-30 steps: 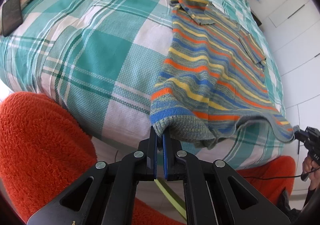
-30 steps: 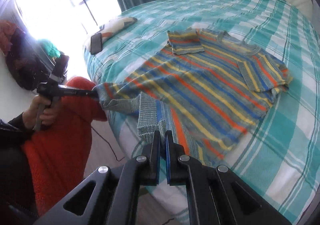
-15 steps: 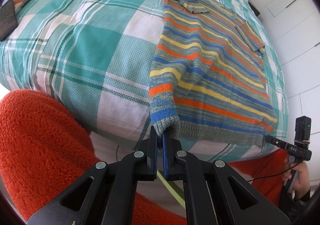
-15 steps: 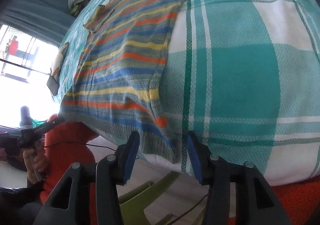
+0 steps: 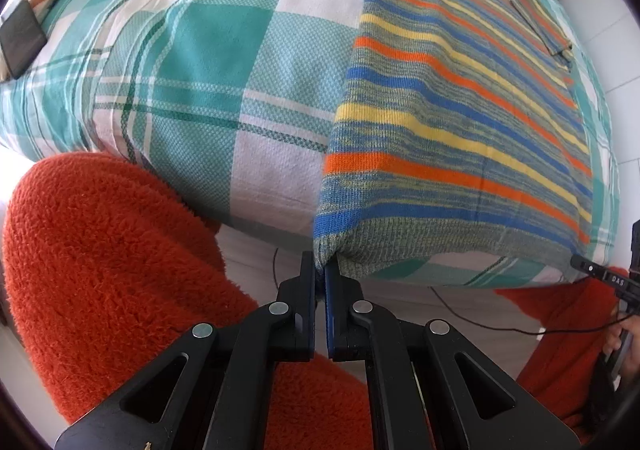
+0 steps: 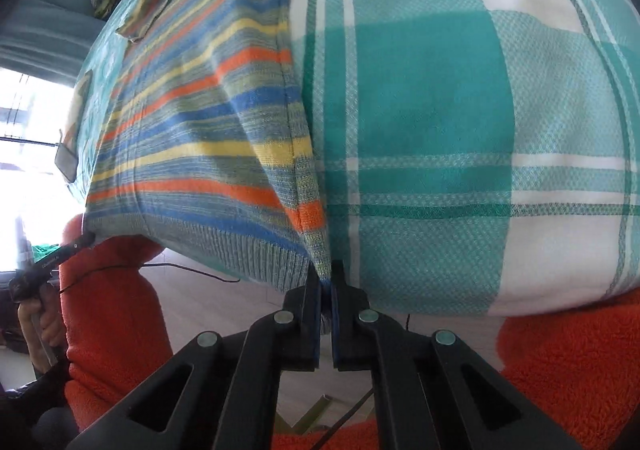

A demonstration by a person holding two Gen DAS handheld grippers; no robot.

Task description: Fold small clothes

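1. Sweater [image 5: 452, 118] lies flat on the bed [image 5: 208, 62], striped orange, yellow and blue; its ribbed hem hangs just over the near edge.
2. Left gripper [image 5: 320, 274] is clenched on the hem's left corner, knit pinched between the blue pads.
3. Right gripper [image 6: 326, 282] is clamped on the hem's right corner. Its jaws have just been closing, and the fabric is now between them.
4. Hem runs taut between the two corners (each gripper shows at the far edge of the other's view).
5. Sleeves are folded in on the chest near the far end.
6. Orange fleece [image 5: 104, 270] sits below the bed edge in both views.
7. A dark phone [image 5: 22, 40] lies on the bed's left edge, well apart from the sweater.
8. A thin black cable [image 5: 492, 324] trails on the floor.
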